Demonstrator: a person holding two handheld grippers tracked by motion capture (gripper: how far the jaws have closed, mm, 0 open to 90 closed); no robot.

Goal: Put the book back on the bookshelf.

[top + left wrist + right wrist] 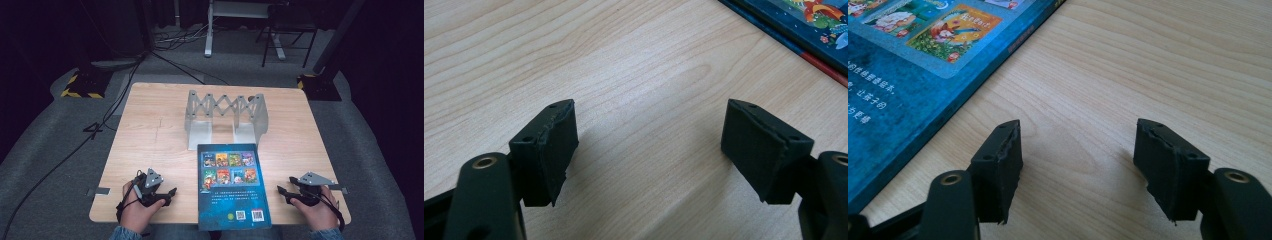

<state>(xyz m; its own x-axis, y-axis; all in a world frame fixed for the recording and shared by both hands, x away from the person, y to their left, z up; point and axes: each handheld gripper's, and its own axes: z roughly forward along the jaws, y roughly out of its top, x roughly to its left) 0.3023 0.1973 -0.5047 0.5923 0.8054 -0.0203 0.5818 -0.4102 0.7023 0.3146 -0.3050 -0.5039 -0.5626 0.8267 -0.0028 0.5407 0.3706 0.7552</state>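
Book (233, 186) flat between both spread empty grippers, high view adds metal rack (226, 117) behind

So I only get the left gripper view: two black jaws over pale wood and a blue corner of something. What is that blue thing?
Observer: A blue picture book lying flat, back cover up, with small cartoon panels and barcodes.
Operator: Anything else on the table?
Observer: Yes, a grey metal expanding book rack stands just beyond the book on the light wooden table.
Operator: And the other hand?
Observer: The right gripper rests on the book's other side, jaws open, holding nothing, like the left gripper.
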